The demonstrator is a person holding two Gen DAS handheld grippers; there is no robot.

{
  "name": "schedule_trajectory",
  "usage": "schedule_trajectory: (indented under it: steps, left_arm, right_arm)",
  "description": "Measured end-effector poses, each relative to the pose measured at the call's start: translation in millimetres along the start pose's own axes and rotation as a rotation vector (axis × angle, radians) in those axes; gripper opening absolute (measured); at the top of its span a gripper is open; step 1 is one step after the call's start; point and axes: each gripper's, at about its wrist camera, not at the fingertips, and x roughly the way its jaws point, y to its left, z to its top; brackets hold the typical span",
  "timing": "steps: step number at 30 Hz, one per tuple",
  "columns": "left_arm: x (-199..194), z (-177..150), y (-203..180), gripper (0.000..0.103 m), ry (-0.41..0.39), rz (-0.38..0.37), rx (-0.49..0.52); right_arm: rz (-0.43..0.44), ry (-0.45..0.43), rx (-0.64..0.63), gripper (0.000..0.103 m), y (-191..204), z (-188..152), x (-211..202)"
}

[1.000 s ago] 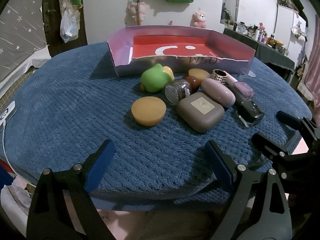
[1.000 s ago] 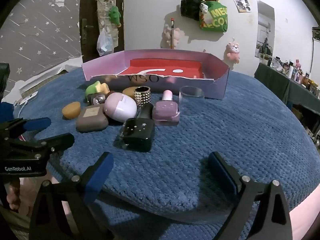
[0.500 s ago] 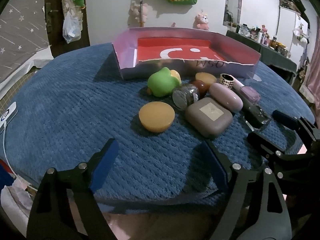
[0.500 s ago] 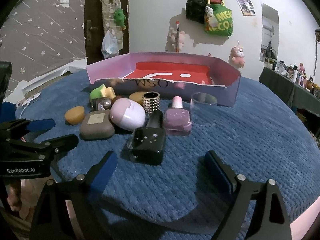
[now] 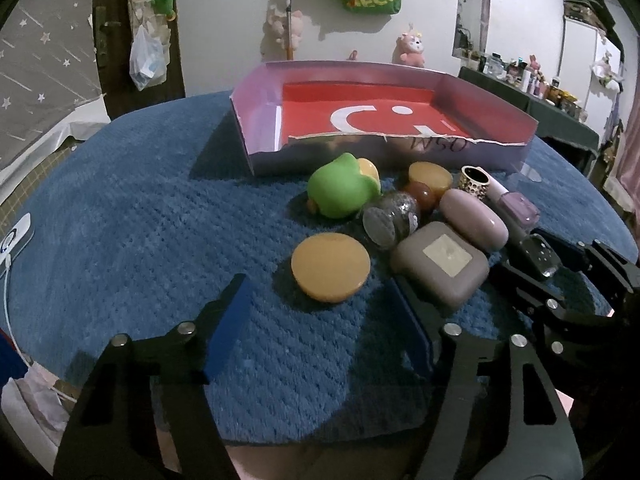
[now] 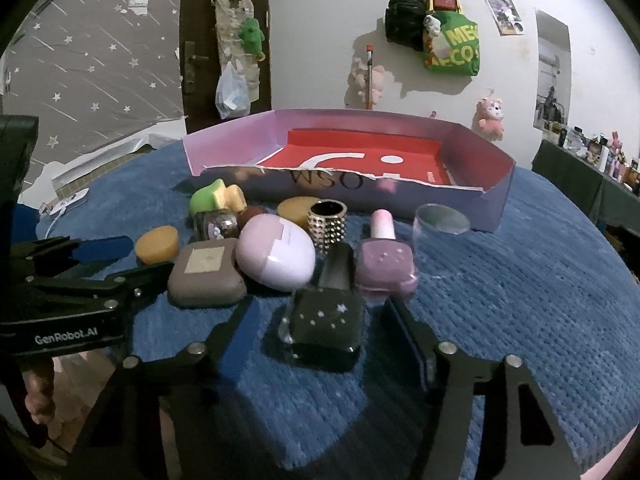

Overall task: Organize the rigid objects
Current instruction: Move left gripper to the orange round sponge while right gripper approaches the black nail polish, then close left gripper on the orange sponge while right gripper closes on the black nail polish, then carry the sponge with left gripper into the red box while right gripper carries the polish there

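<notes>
Trinkets sit huddled on the blue mat just in front of the torn near wall of the pink box, whose red floor is bare: a green toy, an orange disc, a taupe case, a lilac egg-shaped case, a studded gold ring and a lilac bottle. Nearer than the box, the left gripper is closing just short of the orange disc without touching it. Off to its right, the right gripper is closing around the black starry bottle, pads not yet pressing.
</notes>
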Motion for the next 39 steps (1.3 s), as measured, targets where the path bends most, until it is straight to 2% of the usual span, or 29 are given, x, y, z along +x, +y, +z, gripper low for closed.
schedule_trajectory:
  steps: [7,8,9,12,24,33,39]
  left_arm:
    - [6.6,7.8,-2.1,0.05,-0.002,-0.008,-0.001]
    - [6.7,8.9,-2.8,0.043,-0.004,-0.008,0.0]
    - [7.8,9.9,-3.8,0.041,-0.003,-0.01,0.002]
    - [7.6,10.3,-5.9,0.036,-0.008,-0.006,0.014]
    - [1.0,8.2,-2.4,0.036,0.004,-0.04,-0.01]
    - [-11.0,20.1,-6.1,0.036,-0.032,-0.056,0.014]
    - [-15.9,43.1,-9.8,0.036,-0.07,-0.067,0.041]
  right_arm:
    - [-0.005,-0.002,-0.004,0.055,2.7,5.8,5.6]
    - [-0.007,-0.003,-0.005,0.049,3.1,6.0,5.6]
    - [-0.007,0.001,-0.003,0.041,2.6,6.0,5.6]
    - [-0.004,-0.004,0.0,0.04,1.4,6.6,5.6]
    - [0.034,0.023,0.028,0.04,-8.4,4.7,-5.4]
    - [0.055,-0.045,0.019,0.04,-8.3,22.1,-27.7]
    - [0.075,-0.088,-0.002,0.04,-9.0,44.3,-31.8]
